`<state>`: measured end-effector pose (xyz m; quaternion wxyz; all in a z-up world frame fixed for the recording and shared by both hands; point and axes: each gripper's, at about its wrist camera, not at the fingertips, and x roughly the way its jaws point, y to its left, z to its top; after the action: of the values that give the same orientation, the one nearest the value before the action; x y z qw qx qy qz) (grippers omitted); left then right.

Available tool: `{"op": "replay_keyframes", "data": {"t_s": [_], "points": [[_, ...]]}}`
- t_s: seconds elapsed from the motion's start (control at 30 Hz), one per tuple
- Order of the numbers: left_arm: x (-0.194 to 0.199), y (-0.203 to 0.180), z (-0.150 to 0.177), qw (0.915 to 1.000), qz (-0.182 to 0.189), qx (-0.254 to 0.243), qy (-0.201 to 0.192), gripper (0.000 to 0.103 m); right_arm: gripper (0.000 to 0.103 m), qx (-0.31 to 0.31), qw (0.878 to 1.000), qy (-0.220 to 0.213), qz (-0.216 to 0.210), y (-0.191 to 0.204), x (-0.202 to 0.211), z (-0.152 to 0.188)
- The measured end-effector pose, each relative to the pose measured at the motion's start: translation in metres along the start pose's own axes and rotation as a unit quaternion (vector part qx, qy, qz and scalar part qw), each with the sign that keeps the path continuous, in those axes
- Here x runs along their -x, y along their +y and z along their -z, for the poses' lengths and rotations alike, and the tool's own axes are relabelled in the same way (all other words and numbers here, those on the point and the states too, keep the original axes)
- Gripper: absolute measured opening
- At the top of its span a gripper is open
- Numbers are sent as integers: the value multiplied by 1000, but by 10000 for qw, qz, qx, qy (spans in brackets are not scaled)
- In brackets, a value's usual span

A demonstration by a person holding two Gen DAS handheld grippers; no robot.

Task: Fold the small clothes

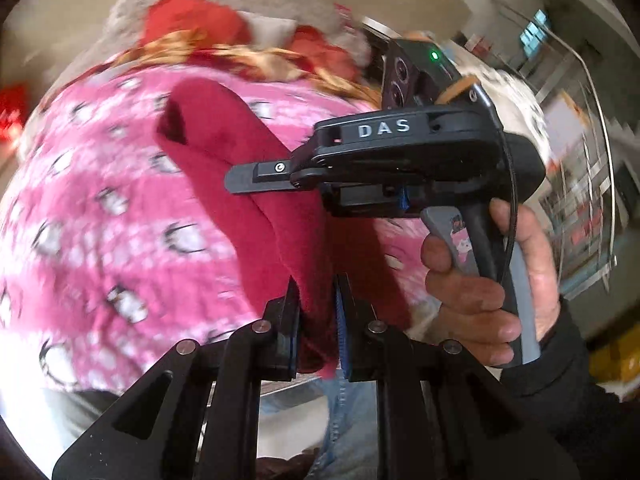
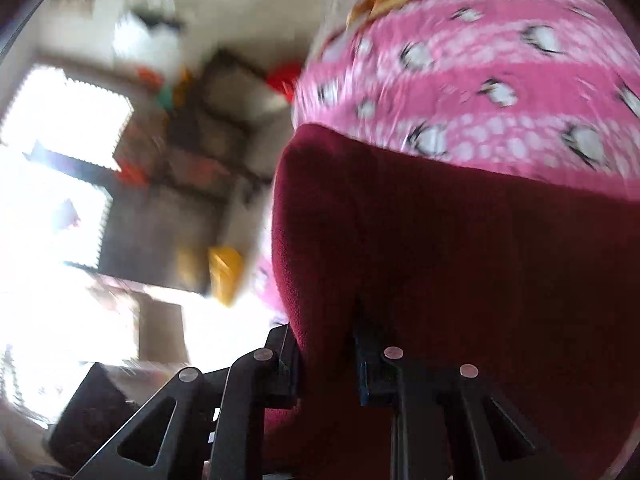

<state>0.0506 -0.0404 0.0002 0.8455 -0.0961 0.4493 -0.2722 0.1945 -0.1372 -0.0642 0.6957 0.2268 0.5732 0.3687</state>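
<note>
A dark red fleece garment (image 1: pixel 240 152) hangs lifted above the bed, stretched between both grippers. My left gripper (image 1: pixel 318 312) is shut on one end of it, with the fabric bunched between its pads. In the left wrist view my right gripper (image 1: pixel 240 180) comes in from the right and its black fingers (image 1: pixel 264 168) clamp the garment's upper edge. A hand (image 1: pixel 480 280) squeezes its handle. Seen from the right wrist, the red garment (image 2: pixel 460 240) fills the lower right and my right gripper (image 2: pixel 326 344) is shut on its folded edge. Both views are blurred.
Under the garment lies a pink blanket (image 1: pixel 100 208) with a white cartoon print (image 2: pixel 500 80). A red and gold quilt (image 1: pixel 224 52) is heaped behind it. Left of the bed are dark shelves (image 2: pixel 224 128), a yellow object (image 2: pixel 226 272) and a bright window (image 2: pixel 52 184).
</note>
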Motion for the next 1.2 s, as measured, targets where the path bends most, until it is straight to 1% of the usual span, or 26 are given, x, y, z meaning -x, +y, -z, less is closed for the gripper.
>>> {"op": "replay_keyframes", "data": {"t_s": [0.1,0.17,0.2,0.27,0.33,0.43,0.5,0.6,0.63,0.67,0.7,0.73,0.8,0.83,0.87,0.9,0.93,1.0,1.07,1.13,1.17,1.2], "points": [[-20,-35,0,9981,63,-568,212,14,19,-399,9967,-533,-474,-32,46,11],[-38,-53,3,9958,119,-831,376,14,19,-646,9912,-858,-770,-60,69,26],[-51,-60,4,9945,186,-915,475,14,19,-747,9888,-968,-861,-69,75,28],[-81,-64,4,9929,343,-893,706,14,19,-1013,9819,-1199,-1056,-99,99,37],[-111,-67,7,9911,476,-766,981,14,19,-1309,9754,-1377,-1116,-127,107,49],[-150,-68,12,9898,489,-688,1150,14,19,-1674,9683,-1484,-1110,-166,108,52],[-168,-70,17,9888,417,-648,1275,14,19,-1938,9620,-1510,-1190,-197,109,60],[-182,-70,23,9880,371,-505,1412,16,19,-2102,9601,-1514,-1050,-218,110,69],[-180,-71,25,9878,430,-461,1426,20,19,-2111,9609,-1505,-969,-221,109,71],[-178,-72,27,9870,493,-472,1456,23,20,-2110,9614,-1507,-925,-229,116,73],[-173,-75,28,9851,574,-531,1533,29,21,-2106,9618,-1524,-864,-229,118,74],[-166,-76,29,9834,663,-582,1586,33,23,-2103,9622,-1543,-782,-229,122,74],[-147,-77,28,9831,787,-710,1492,35,34,-2074,9626,-1672,-495,-226,135,79],[-134,-77,27,9841,768,-775,1399,43,48,-2036,9620,-1803,-244,-220,145,83],[-122,-72,22,9864,690,-808,1252,49,60,-1936,9615,-1951,5,-211,156,87],[-117,-66,18,9887,582,-761,1149,60,61,-1769,9620,-2071,187,-203,166,91],[-112,-57,11,9915,460,-640,1037,62,61,-1525,9633,-2184,329,-190,175,95],[-108,-33,-9,9956,318,-285,829,62,61,-1256,9655,-2248,383,-174,181,102],[-110,-16,-30,9976,64,-64,684,62,61,-1137,9678,-2194,472,-163,176,106],[-116,1,-49,9985,-68,101,540,62,61,-815,9692,-2201,749,-146,174,107],[-124,6,-60,9984,-162,195,505,62,61,-709,9691,-2224,803,-143,175,109],[-131,12,-69,9980,-250,312,483,62,61,-602,9691,-2239,839,-138,175,103]]}}
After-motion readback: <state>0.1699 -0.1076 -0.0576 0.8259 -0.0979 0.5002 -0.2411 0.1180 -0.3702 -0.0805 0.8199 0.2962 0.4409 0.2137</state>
